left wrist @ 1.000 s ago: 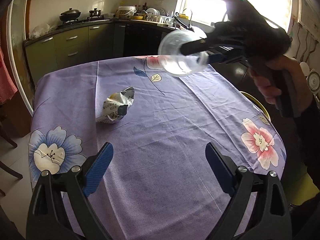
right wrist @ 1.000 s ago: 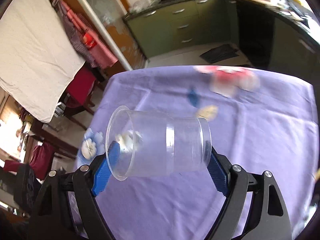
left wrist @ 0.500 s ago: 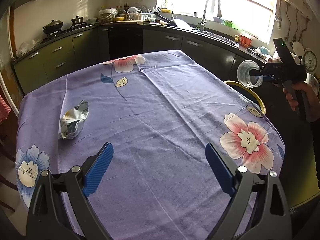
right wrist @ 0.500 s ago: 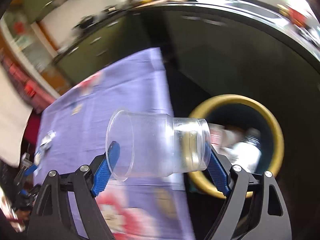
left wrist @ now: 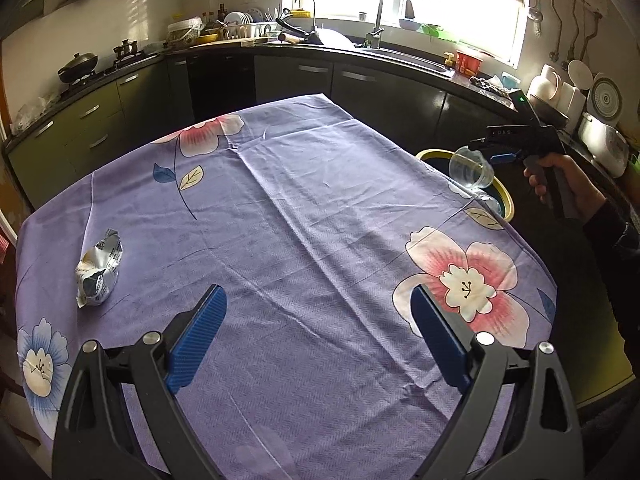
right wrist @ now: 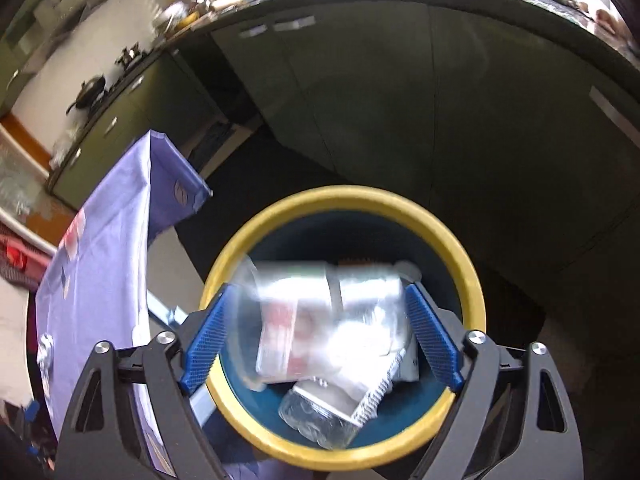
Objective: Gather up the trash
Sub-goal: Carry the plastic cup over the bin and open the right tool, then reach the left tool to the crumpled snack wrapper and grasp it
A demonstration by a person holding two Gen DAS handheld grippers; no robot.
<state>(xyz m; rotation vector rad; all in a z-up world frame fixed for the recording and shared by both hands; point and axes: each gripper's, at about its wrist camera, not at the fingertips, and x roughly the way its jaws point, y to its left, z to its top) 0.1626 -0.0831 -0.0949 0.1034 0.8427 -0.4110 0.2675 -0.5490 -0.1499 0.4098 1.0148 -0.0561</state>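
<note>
We are counting 2 grippers, 1 clear plastic cup, 1 crumpled wrapper and 1 bin.

The left gripper (left wrist: 318,336) is hovering over the worktop (left wrist: 300,220), which is covered by 1 purple flowered cloth. Its 2 blue fingers (left wrist: 198,336) are standing wide apart with only cloth showing between them. The crumpled wrapper (left wrist: 98,270) is lying on the cloth at the left of the frame, well apart from those fingers.

In the same view the right gripper (left wrist: 500,152) is sitting at the right of the frame, gripped by 1 hand (left wrist: 556,180) in a dark sleeve. The clear plastic cup (left wrist: 470,170) is hanging just below its tip, over the yellow rim of the bin (left wrist: 434,154). The edge of the cloth is cutting off most of that bin.

In the right wrist view the right gripper (right wrist: 320,336) is pointing down into the bin (right wrist: 344,196), whose yellow ring is filling the lower middle of the frame. Its 2 fingers have just been opening, and the cup (right wrist: 320,312) is lying sideways between them. The cup is smeared by blur while the fingers are showing sharp, and the pads are seemingly not pressing on it.

Inside the bin we are making out 1 clear bottle (right wrist: 316,420) and some white packaging. The blurred cup is covering much of it, so we are unable to count those pieces.
</note>
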